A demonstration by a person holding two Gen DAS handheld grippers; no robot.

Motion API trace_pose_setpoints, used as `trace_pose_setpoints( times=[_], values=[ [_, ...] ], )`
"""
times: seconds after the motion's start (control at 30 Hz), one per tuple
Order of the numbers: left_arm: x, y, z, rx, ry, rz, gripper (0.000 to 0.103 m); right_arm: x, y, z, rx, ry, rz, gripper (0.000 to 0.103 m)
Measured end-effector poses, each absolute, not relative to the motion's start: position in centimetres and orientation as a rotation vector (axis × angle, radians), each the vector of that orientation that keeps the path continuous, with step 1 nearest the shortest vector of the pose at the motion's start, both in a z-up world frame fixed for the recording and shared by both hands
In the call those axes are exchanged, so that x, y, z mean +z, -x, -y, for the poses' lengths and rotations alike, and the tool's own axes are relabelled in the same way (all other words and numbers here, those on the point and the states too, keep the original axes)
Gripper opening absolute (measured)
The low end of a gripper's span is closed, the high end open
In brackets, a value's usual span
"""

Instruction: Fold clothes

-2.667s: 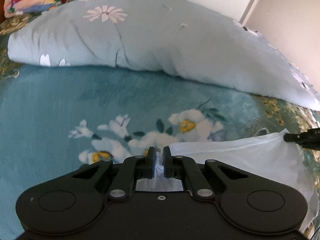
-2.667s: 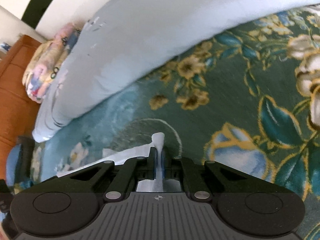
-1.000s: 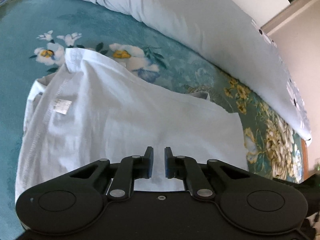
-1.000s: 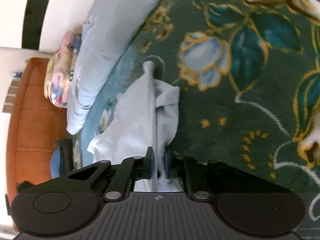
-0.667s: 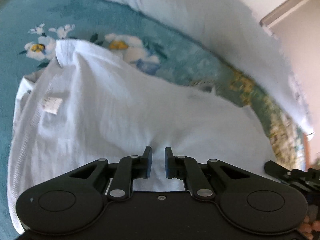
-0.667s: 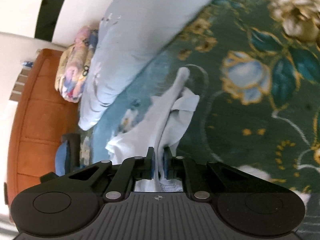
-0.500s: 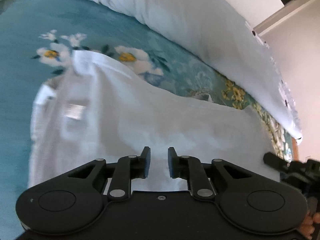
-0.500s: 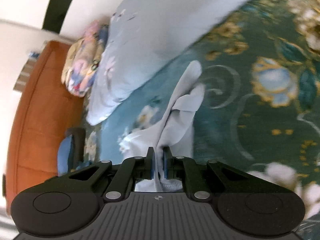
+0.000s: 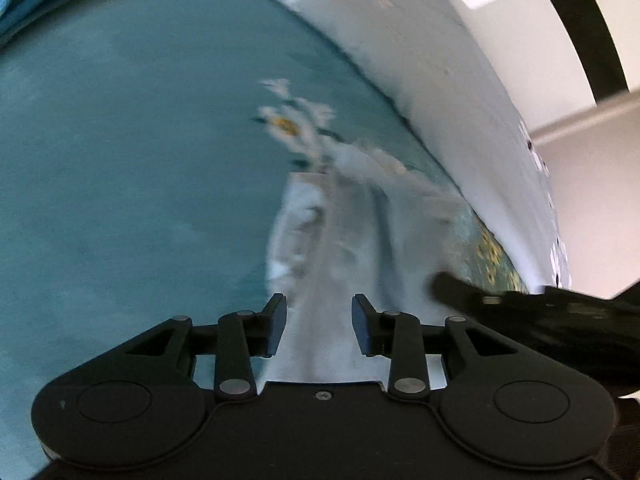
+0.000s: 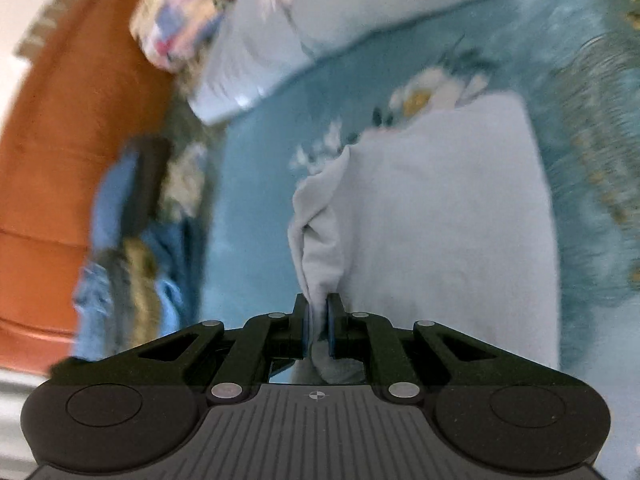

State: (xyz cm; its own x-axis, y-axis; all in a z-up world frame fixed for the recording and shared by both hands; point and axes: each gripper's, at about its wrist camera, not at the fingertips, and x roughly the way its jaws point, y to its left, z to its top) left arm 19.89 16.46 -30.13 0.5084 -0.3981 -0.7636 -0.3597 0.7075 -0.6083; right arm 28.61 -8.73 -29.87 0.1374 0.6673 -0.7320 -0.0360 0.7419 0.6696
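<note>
Right gripper (image 10: 318,326): pads pinching a bunched fold of the white shirt (image 10: 440,220), likely to carry that edge across.
Left gripper (image 9: 319,328): jaws opening, cloth between them but unpressed, seemingly letting go.
Shirt: lies partly folded on the teal bedspread (image 9: 120,160).
Beyond: pale quilt (image 9: 420,60); clothes pile (image 10: 132,248) by the orange headboard (image 10: 60,140), probably awaiting folding.

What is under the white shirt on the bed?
The white shirt lies on the teal floral bedspread; a printed flower shows beyond its far edge. Whatever lies beneath the cloth itself is covered and cannot be seen.
</note>
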Motion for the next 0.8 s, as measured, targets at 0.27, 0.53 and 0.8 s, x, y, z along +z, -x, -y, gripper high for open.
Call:
trace_pose_setpoints(
  times=[0.27, 0.53, 0.8],
  values=[
    [-31.5, -19.3, -19.4, -0.010, 0.919, -1.037, 0.043, -31.5, -27.1, 6.0, 0.570, -0.537, -1.412, 0.024],
    [-31.3, -24.1, -19.2, -0.142, 0.845, -1.035, 0.056, -29.2, -24.8, 9.9, 0.512, -0.551, -1.335, 0.035],
    [-31.2, -28.5, -15.4, -0.214, 0.602, -1.055, 0.018, -31.8, -20.9, 10.7, 0.497, -0.651, -1.407, 0.035]
  ],
)
